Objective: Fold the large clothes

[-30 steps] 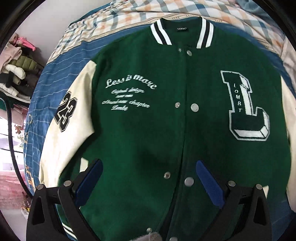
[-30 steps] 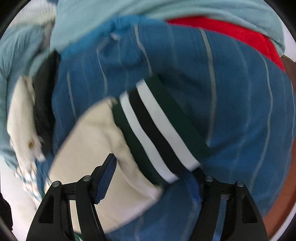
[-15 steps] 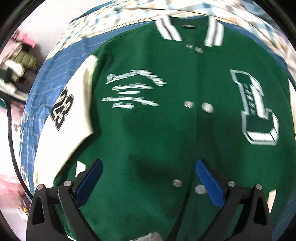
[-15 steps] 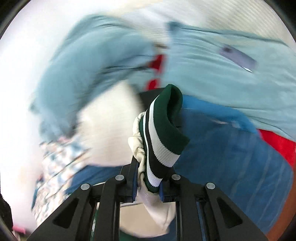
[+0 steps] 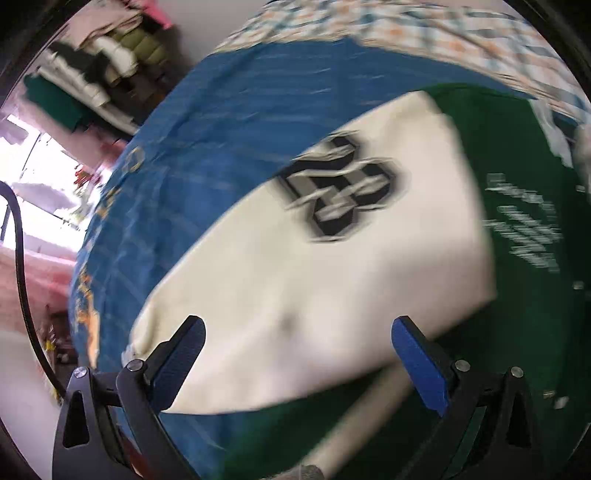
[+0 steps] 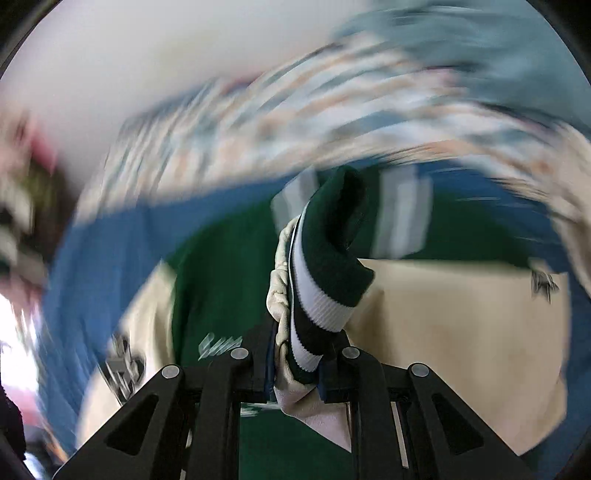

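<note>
Step in hand: folding the first sleeve inward. The right gripper is clenched on the striped cuff of a cream sleeve; its jaws have just been closing, and the bunched cuff sits pinched between them at lower centre of the right wrist view. Behind the raised cuff the green jacket lies spread, its striped collar showing at centre of frame and a cream sleeve panel to the lower right.

The left gripper is released, jaws standing wide and holding nothing. It hangs over the other cream sleeve, which fills the middle of the left wrist view and bears a black number patch at centre. Whether the fingertips touch the cloth cannot be told; the frame is blurred.

Judgement on the next move: the held cuff wants carrying across the jacket body and laying flat, while the left gripper comes down toward its sleeve end for the matching fold. The thick cloth is likely to bunch if dragged.

Surface and room: the jacket rests on a blue striped bedcover, with a checked quilt along the top right. Stacked clothes sit at upper left; bright window light falls at far left
</note>
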`<state>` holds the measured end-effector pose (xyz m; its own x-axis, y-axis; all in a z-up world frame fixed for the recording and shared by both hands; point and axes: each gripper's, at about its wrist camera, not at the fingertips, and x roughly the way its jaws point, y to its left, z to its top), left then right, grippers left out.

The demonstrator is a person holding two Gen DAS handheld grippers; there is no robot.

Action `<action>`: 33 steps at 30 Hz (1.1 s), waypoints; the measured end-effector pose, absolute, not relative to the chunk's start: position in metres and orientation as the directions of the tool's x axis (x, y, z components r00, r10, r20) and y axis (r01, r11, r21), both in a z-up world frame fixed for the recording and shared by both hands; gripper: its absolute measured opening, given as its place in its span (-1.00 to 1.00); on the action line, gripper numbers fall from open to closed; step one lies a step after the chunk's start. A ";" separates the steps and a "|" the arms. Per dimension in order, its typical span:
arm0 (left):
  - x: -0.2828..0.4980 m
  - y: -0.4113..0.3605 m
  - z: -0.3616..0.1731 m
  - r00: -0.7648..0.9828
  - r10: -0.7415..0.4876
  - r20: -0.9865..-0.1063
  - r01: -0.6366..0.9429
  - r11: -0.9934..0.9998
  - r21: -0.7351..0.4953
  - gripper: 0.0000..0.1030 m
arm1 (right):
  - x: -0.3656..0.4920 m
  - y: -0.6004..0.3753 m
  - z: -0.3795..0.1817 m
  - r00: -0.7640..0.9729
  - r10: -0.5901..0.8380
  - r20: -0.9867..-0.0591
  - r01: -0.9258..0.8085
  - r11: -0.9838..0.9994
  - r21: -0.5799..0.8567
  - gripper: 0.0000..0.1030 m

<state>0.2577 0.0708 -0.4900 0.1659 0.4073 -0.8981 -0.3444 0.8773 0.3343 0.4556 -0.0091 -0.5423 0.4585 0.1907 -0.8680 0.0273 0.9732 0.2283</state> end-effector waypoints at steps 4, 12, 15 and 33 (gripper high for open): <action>0.237 0.113 -0.503 0.106 0.433 -0.895 -0.384 0.848 0.365 1.00 | 0.458 0.120 -0.621 0.308 0.124 -0.943 -0.216 0.975 0.058 -0.55; 0.215 0.120 -0.495 0.098 0.370 -0.924 -0.395 0.866 0.305 1.00 | 0.431 0.041 -0.578 0.266 0.405 -0.875 -0.075 0.913 0.400 0.18; 0.219 0.101 -0.484 0.129 0.333 -0.934 -0.356 0.895 0.270 1.00 | 0.387 -0.037 -0.563 0.299 0.351 -0.887 0.119 0.909 0.400 0.18; 0.118 0.180 -0.516 -0.012 0.078 -0.997 -0.672 0.737 0.066 0.99 | 0.309 -0.192 -0.653 0.024 -0.047 -0.999 0.472 0.881 -0.029 0.02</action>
